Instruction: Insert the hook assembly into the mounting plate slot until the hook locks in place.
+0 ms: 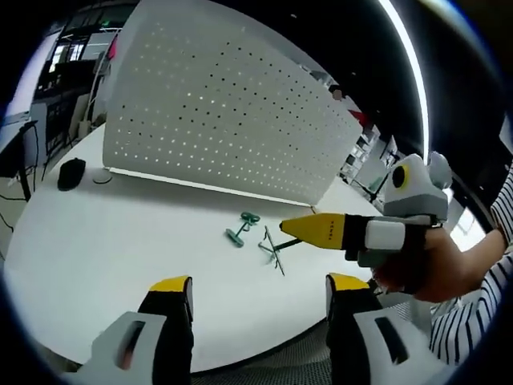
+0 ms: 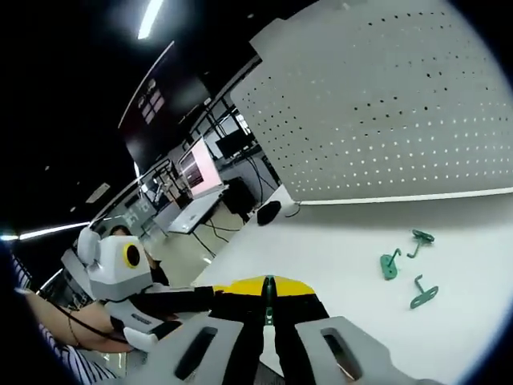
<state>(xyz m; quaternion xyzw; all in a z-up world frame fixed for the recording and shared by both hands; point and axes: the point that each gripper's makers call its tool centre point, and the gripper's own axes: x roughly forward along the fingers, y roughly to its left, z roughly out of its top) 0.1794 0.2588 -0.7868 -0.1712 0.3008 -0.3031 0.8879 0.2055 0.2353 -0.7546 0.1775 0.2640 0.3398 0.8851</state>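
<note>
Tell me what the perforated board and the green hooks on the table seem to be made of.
Perforated board: probably thin sheet metal or plastic, matte white, judging by its even rows of small punched holes. Green hooks: likely bent metal with a glossy green coating, given their thin rod shapes; the material under the colour can't be confirmed.

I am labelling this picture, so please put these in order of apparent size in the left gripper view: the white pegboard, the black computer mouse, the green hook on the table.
1. White pegboard, by far the largest.
2. Black computer mouse.
3. Green hook.

Mouse and hook look close in size; the hook lies nearer the camera, so their order is unsure.
</note>
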